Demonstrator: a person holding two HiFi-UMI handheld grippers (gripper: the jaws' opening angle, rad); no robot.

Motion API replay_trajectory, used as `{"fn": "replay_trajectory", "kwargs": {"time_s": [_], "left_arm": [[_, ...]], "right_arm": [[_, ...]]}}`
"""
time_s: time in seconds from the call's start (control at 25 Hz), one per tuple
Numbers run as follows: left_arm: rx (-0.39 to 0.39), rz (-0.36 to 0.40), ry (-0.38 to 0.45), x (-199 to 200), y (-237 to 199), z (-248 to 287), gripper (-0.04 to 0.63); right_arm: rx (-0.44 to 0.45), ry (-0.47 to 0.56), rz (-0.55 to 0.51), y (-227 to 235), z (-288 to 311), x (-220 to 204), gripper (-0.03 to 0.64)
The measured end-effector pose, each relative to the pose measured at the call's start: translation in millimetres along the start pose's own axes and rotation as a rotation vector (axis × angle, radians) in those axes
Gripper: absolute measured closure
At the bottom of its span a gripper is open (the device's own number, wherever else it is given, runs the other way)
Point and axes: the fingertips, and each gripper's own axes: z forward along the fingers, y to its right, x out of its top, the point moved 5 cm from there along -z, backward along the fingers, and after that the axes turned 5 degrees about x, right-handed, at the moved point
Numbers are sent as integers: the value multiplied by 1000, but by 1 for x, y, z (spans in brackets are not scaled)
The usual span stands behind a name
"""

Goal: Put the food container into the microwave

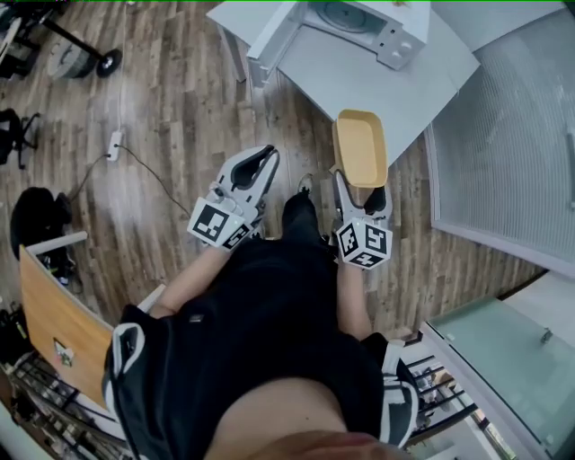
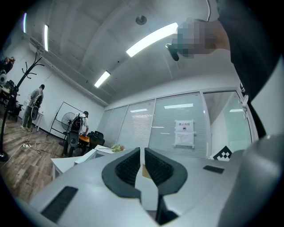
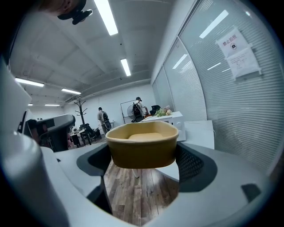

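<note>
Aloft, smooth tan container (image 1: 360,148) (rounded corners)

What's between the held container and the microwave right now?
Only bare white tabletop, seen in the head view; the container, gripped by the right gripper, faces the microwave with nothing standing between.

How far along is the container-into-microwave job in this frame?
Done: the white microwave has its door open, and the tan oval food container is picked up. In hand: the right gripper clamps it, short of the microwave. The left gripper is shut, empty. Left: carry it inside and release.
</note>
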Motion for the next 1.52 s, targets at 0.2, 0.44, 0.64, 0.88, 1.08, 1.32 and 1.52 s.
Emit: {"fn": "replay_trajectory", "kwargs": {"time_s": [0.2,0.44,0.64,0.88,1.08,1.32,1.52], "left_arm": [[61,19,5,-5,-15,86,546],[116,44,47,3,-29,175,546],[162,26,37,-3,-47,220,546],[140,18,49,-6,-89,274,546],[115,18,35,-8,-138,329,546],[82,-12,27,-6,-172,368,546],[73,-50,11,-10,-197,390,546]], "right_arm": [[63,-33,0,58,78,27,147],[147,-60,-52,111,174,65,147],[164,-82,-73,141,248,78,147],[150,-128,-96,159,354,72,147],[124,-202,-101,170,453,54,147],[84,-264,-108,183,538,34,147],[54,-341,-113,195,599,17,147]]}}
